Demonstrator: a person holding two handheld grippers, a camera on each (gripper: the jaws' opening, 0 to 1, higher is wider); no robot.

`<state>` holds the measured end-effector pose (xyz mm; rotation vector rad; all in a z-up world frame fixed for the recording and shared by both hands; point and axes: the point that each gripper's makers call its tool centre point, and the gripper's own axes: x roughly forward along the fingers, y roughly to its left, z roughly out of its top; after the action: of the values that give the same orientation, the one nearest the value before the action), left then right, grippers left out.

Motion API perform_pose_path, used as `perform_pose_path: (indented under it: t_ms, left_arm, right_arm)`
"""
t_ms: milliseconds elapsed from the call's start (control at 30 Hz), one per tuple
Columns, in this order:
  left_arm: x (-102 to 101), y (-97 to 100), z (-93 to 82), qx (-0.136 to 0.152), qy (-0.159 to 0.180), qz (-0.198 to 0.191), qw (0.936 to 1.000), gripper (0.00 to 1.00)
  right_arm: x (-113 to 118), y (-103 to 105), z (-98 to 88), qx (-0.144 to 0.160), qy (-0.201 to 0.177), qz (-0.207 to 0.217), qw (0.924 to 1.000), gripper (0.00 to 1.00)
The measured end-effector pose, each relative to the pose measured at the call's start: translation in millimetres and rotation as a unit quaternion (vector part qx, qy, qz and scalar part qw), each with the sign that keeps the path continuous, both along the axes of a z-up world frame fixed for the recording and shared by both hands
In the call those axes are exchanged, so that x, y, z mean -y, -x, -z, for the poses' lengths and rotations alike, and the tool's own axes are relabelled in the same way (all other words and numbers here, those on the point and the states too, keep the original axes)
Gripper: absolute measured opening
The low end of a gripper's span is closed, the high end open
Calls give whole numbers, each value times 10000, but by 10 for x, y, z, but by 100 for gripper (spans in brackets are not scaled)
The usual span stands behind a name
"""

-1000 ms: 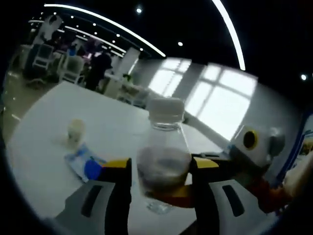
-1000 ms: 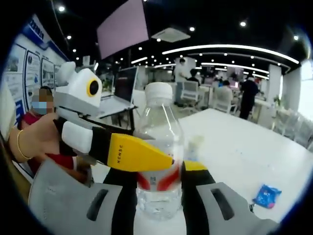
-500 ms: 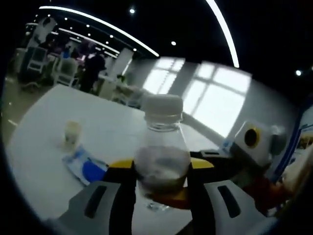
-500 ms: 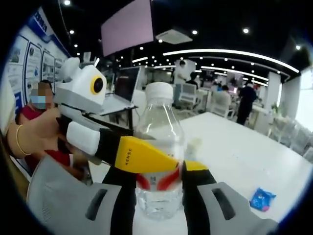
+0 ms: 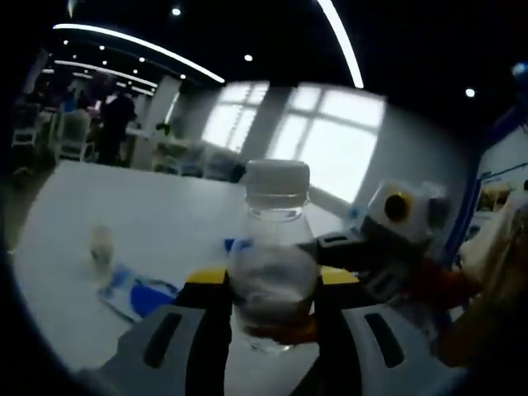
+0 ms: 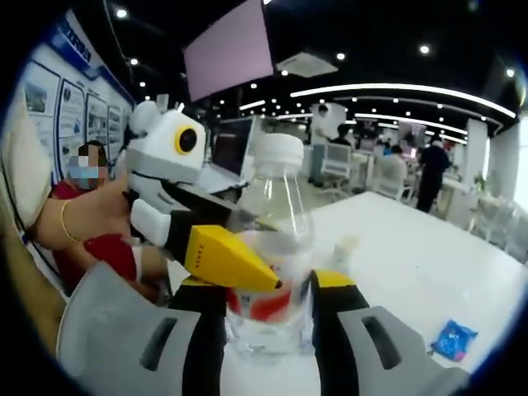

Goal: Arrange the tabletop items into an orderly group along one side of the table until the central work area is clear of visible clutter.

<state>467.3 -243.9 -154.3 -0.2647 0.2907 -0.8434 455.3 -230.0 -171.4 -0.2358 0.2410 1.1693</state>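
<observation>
Both grippers are clamped on the same clear plastic bottle point(image 5: 272, 276). In the left gripper view the left gripper point(image 5: 272, 309) has its two black jaws pressed against the bottle's lower body from either side, yellow tips showing just behind it. In the right gripper view the right gripper point(image 6: 268, 309) does the same, its jaws closed against the bottle's waist at the red-and-white label point(image 6: 262, 304); the print on that label is too small to read. The bottle stands upright over the white table point(image 5: 157, 223), white screw cap point(image 5: 277, 178) on, with a little liquid showing low inside it.

In the right gripper view, one yellow jaw of the left gripper crosses in front of the bottle; small dark lettering runs along it, too blurred to read. A hand with a gold bangle point(image 6: 64, 233) holds that gripper.

On the table beyond, a blue-and-white packet point(image 5: 136, 290) lies flat near the bottle, and a small pale cup point(image 5: 101, 245) stands farther out. Wall posters point(image 6: 70, 107) bear text I cannot read.
</observation>
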Motion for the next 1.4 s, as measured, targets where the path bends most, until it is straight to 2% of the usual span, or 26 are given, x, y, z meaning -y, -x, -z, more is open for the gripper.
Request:
perform_pose_path:
  t_ms: [67,100,167,233,267,367,433,467,533,567,767,933,1000,1167,1400]
  left_arm:
    - [20,28,-17,104,-137,178,9997,36]
    - [47,57,-44,178,-220,348,9990,36]
    - [82,92,-99,259,-137,534,9981,36]
    - [104,119,-166,302,42,680,9972,35]
    - [130,153,-205,407,82,867,9954,35]
    - [171,209,-270,463,136,1131,9924,35]
    - [201,250,-328,524,184,1334,9895,35]
    - [213,273,-352,557,200,1437,9878,35]
    - [135,250,-409,606,283,1622,9845,35]
    - [146,273,-431,647,231,1703,9830,35]
    - [270,394,-505,805,78,2021,9760,35]
    - [311,480,-571,835,222,2231,9710,35]
    - [310,501,-582,879,197,2292,9692,35]
    - [322,507,-603,837,194,2372,9676,36]
    - [331,467,-663,789,400,2255,9702,37]
  right_arm:
    - [15,32,-5,-110,-78,-141,9998,40]
    - [14,67,-13,-264,-206,-256,9991,40]
    - [34,98,-33,-551,-446,-362,9968,40]
    - [51,127,-87,-671,-755,-556,9933,41]
    - [61,151,-92,-879,-899,-620,9901,41]
    - [88,196,-107,-1091,-1092,-808,9847,44]
    - [108,284,-85,-1072,-1026,-1103,9828,43]
    - [118,291,-65,-1112,-1000,-1110,9825,43]
    - [122,343,-47,-1176,-1025,-1241,9799,44]
    - [120,370,-56,-1260,-1100,-1252,9779,45]
    - [87,436,-126,-1219,-1320,-1445,9731,43]
    - [48,496,-206,-1366,-1666,-1602,9633,44]
    - [44,500,-225,-1352,-1732,-1616,9621,43]
    - [36,516,-258,-1255,-1793,-1587,9628,41]
    - [48,483,-312,-1195,-1888,-1412,9644,39]
